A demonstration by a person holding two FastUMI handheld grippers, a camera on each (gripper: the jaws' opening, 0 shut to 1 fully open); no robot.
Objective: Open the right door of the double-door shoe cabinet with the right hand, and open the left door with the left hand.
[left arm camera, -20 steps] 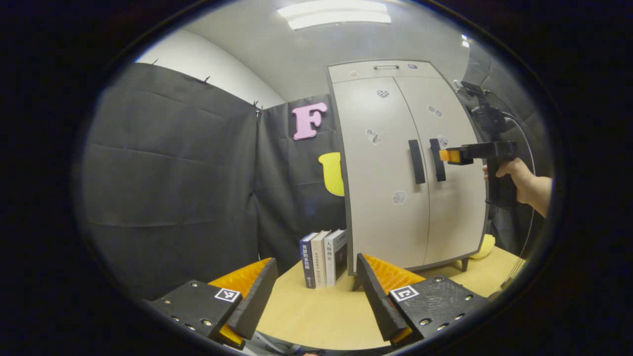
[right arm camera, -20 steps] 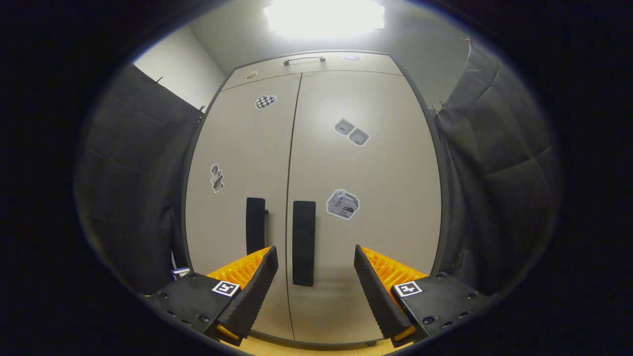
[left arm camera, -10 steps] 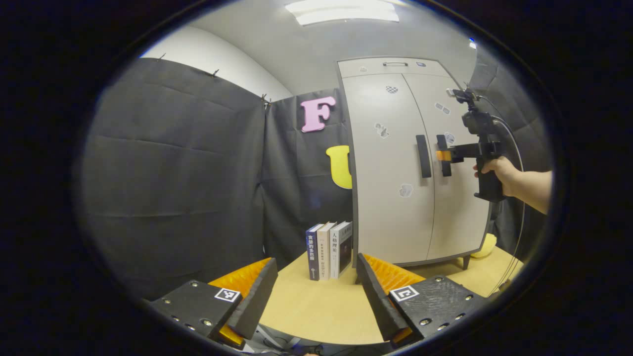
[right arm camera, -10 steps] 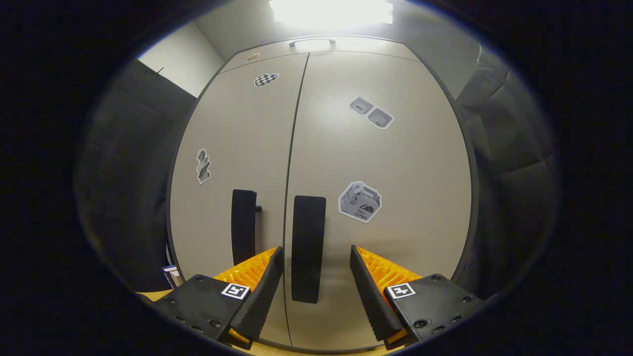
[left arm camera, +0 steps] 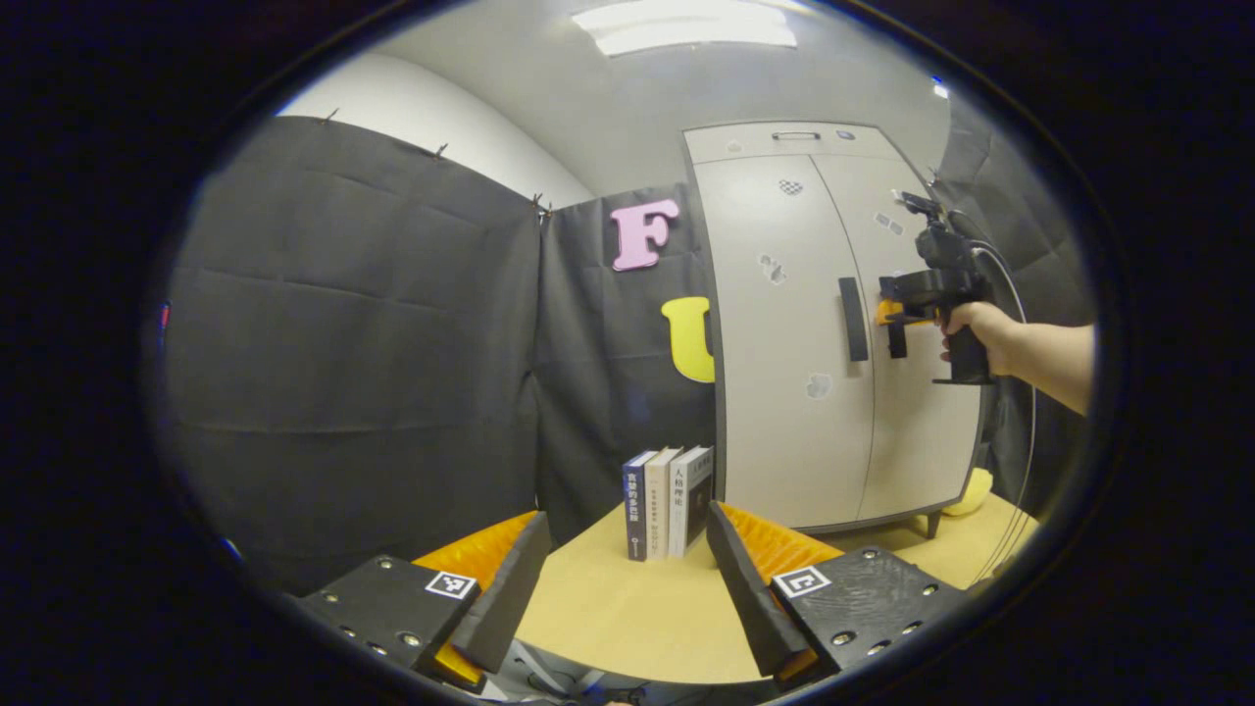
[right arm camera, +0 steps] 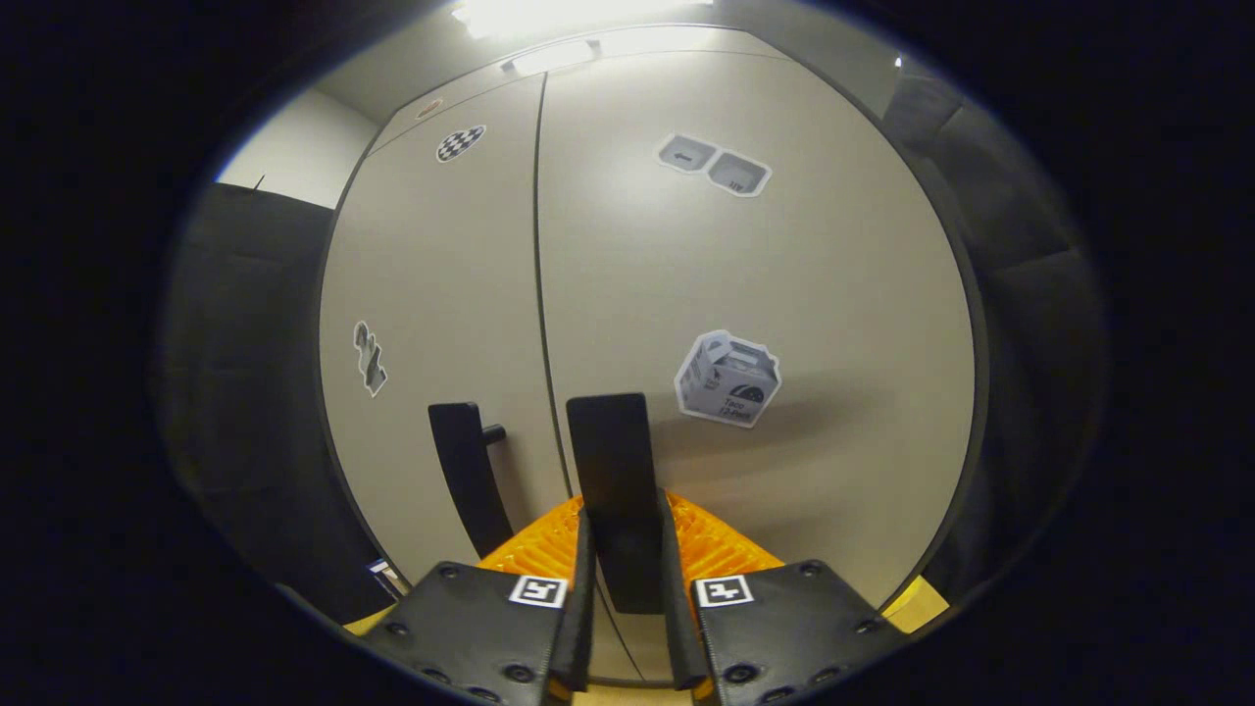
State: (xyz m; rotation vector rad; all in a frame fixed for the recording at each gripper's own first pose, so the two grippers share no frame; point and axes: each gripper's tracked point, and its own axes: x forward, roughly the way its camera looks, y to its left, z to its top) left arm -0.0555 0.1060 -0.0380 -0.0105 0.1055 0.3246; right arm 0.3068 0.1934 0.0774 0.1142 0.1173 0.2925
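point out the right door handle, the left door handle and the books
right door handle [right arm camera: 610, 451]: right gripper view, upper part above the fingers
left door handle [right arm camera: 463, 471]: right gripper view, mid bar
books [left arm camera: 669, 502]: left gripper view, middle spine

Right door handle [right arm camera: 616, 490]: lower part hidden between the right gripper's [right arm camera: 625, 569] closed fingers.
Book [right arm camera: 384, 577] spines: too small to read.
Yellow object [left arm camera: 966, 490]: partly hidden behind cabinet [left arm camera: 833, 412], unidentifiable.
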